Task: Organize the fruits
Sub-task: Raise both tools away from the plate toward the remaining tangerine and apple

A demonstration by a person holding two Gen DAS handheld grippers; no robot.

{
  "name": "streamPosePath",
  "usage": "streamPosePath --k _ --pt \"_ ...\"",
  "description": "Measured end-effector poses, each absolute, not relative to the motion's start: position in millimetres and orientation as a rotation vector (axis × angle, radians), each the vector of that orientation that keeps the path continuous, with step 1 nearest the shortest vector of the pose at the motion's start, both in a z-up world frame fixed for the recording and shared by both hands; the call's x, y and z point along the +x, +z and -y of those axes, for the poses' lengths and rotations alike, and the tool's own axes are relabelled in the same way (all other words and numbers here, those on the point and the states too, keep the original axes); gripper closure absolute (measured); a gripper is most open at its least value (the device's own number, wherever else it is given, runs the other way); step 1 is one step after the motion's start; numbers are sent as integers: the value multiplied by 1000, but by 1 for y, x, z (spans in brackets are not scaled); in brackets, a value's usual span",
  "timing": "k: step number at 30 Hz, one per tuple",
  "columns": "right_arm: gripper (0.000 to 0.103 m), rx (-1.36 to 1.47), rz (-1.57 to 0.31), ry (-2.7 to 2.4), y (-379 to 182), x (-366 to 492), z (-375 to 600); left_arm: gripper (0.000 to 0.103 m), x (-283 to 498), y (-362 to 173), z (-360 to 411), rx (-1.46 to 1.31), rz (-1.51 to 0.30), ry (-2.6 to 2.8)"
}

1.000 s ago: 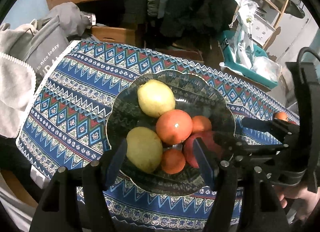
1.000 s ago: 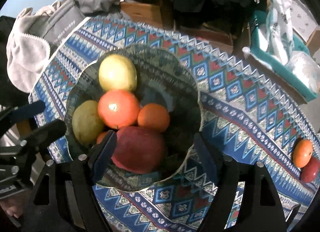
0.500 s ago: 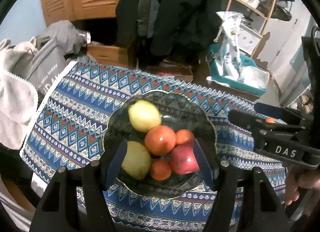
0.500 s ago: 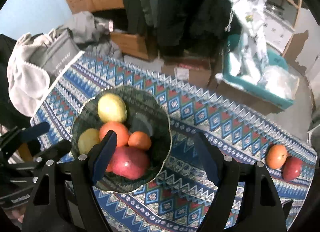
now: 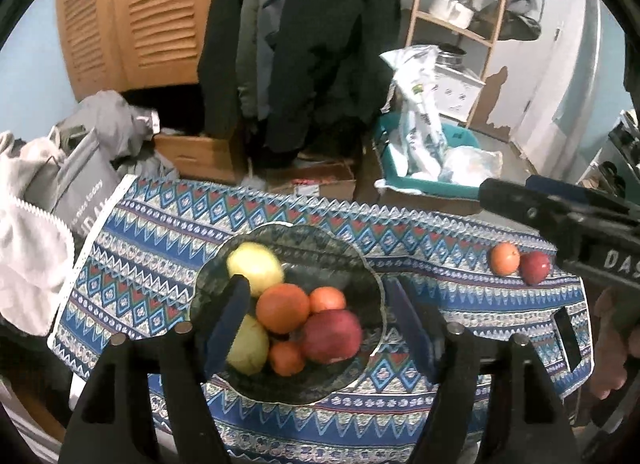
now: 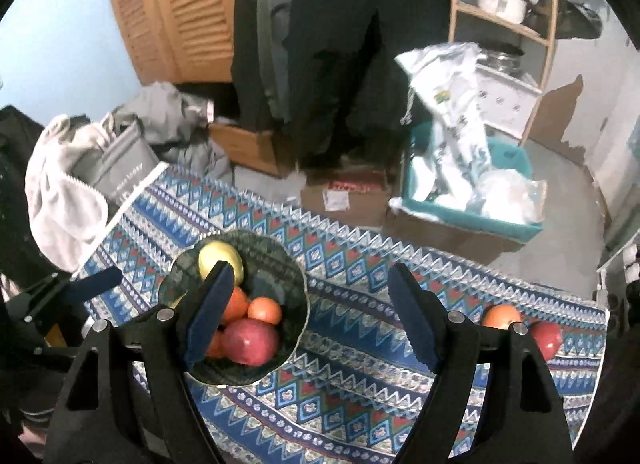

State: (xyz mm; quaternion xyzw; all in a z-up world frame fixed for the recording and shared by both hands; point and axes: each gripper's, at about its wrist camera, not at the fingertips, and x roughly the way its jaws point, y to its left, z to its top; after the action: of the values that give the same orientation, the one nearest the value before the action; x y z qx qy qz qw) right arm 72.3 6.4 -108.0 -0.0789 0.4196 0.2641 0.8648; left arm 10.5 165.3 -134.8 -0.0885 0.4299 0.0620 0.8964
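Observation:
A dark green bowl (image 5: 360,264) on the patterned blue cloth holds several fruits: a yellow lemon (image 5: 256,266), a large orange (image 5: 282,308), a small orange (image 5: 328,298), a red apple (image 5: 332,336) and more. It also shows in the right wrist view (image 6: 296,284). A loose orange (image 5: 505,259) and a loose red apple (image 5: 534,267) lie on the cloth at the far right, also in the right wrist view as orange (image 6: 500,314) and apple (image 6: 546,338). My left gripper (image 5: 318,320) is open and empty, high above the bowl. My right gripper (image 6: 310,316) is open and empty, above the cloth right of the bowl.
A grey bag (image 5: 80,180) and white towel (image 5: 28,260) lie off the table's left end. Cardboard boxes (image 5: 200,152), hanging dark coats (image 5: 304,44) and a teal bin with plastic bags (image 5: 424,156) stand behind the table. A wooden shelf (image 5: 456,24) is at the back right.
Both grippers have pulled up and back from the bowl. The red apple now lies in the bowl, clear of the right gripper's fingers. The loose orange and apple have come into view.

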Motion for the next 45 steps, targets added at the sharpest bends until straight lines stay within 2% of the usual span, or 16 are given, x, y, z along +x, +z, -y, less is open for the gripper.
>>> streamPosePath --k 5,8,11,13,18,22,45 --pt "23 -139 -822 541 -81 63 15 28 8 -117 -149 -163 -853 101" --pt "23 -129 -790 533 -67 55 27 22 6 -106 -140 -164 -826 79" --pt "23 -130 -760 525 -57 48 35 21 3 -93 -132 -149 -796 72" --pt "23 -130 -742 516 -52 42 42 15 0 -85 -125 -136 -776 68" --pt "23 -116 -710 498 -42 30 61 14 -5 -70 -112 -111 -737 53" --pt "23 -104 -698 477 -38 26 77 8 -6 -64 -103 -102 -722 49" --pt "23 -46 -664 295 -34 20 185 7 13 -60 -32 -71 -728 -37"
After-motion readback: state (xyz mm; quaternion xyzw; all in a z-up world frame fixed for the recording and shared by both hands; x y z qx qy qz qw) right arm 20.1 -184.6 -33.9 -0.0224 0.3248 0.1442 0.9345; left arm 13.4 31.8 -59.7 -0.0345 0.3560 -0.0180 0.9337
